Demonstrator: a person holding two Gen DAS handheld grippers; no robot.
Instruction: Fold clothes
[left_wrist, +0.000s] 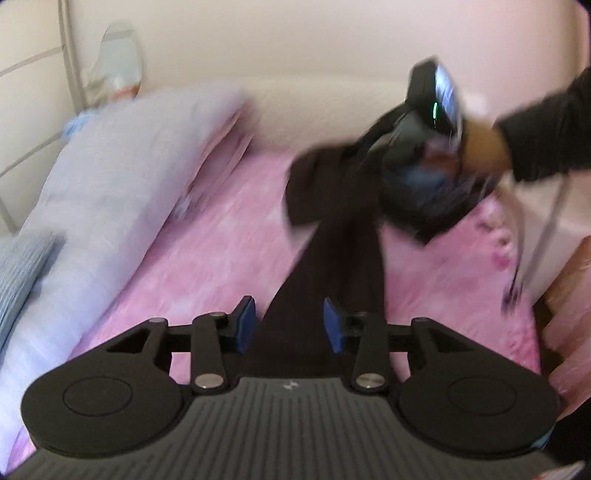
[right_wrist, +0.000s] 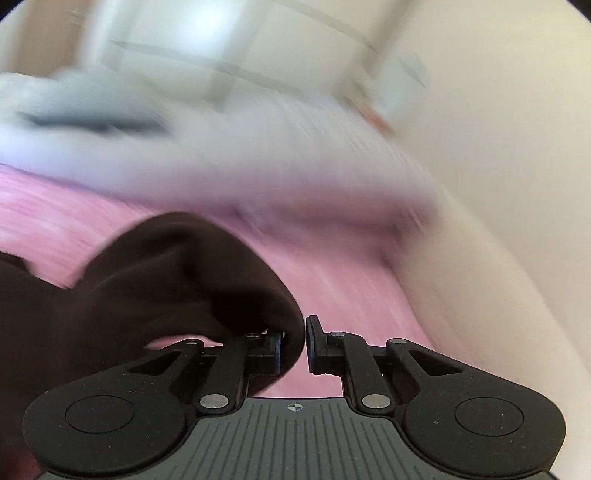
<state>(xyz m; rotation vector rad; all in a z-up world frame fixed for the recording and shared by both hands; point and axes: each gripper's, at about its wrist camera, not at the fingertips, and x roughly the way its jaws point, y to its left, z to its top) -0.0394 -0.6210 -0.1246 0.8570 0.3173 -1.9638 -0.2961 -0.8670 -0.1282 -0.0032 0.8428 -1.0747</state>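
A dark brown garment (left_wrist: 332, 236) is hanging stretched above a pink bedsheet (left_wrist: 207, 251), strung between two hand-held grippers over the middle of the bed. In the left wrist view, the left gripper (left_wrist: 289, 325) is standing with its blue pads (left_wrist: 245, 325) parted; a narrow band of the cloth is running up between them, and neither pad is visibly pressing on it, so the tongs are reading as released around the fabric. The band is widening toward the far right of the bed, where it is bunching into a loose mass under the right gripper (left_wrist: 417, 147), which a hand (left_wrist: 484, 147) in a dark sleeve (left_wrist: 546, 129) is carrying; that part of the picture is smeared by motion. In the right wrist view, the right gripper (right_wrist: 294, 345) is clenched on a fold of the same garment (right_wrist: 177, 273), the cloth pinched between the nearly closed pads and billowing up and to the left over the left finger (right_wrist: 275, 352). A pale lavender quilt (left_wrist: 107, 192) is lying bundled along the left edge of the bed, with a blue striped pillow (left_wrist: 18, 269) at its near end. A cream headboard (left_wrist: 314, 55) is closing off the far edge. The right wrist view is heavily blurred beyond the gripper.
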